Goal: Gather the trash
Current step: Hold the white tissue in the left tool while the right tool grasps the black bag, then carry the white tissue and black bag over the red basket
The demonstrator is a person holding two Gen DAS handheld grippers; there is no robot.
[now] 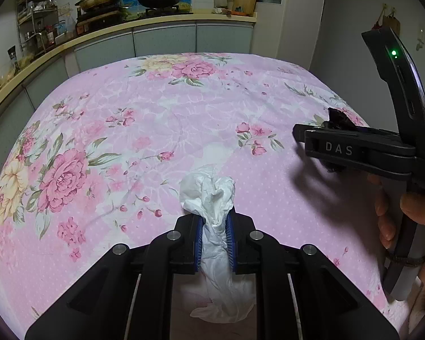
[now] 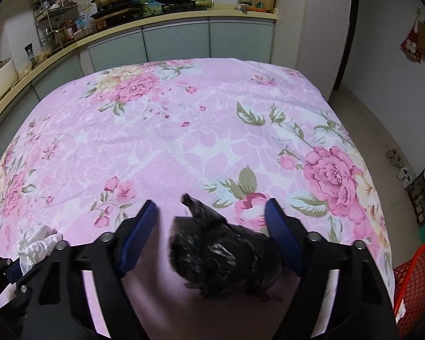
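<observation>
My left gripper (image 1: 216,228) is shut on a crumpled white tissue (image 1: 209,195), which sticks out past the blue pads and hangs down behind them, above the pink floral tablecloth (image 1: 161,119). The tissue also shows in the right wrist view (image 2: 38,248) at the lower left. My right gripper (image 2: 211,221) is open wide. A crumpled black wrapper (image 2: 212,255) lies between its fingers, close to the right pad (image 2: 280,235). In the left wrist view the right gripper (image 1: 311,144) hovers at the right, with the black wrapper (image 1: 340,120) showing behind it.
A red mesh basket (image 2: 413,280) stands on the floor beside the table's right edge. A kitchen counter (image 1: 161,21) with pans and a spice rack runs behind the table. Shoes (image 2: 402,167) lie on the floor at right.
</observation>
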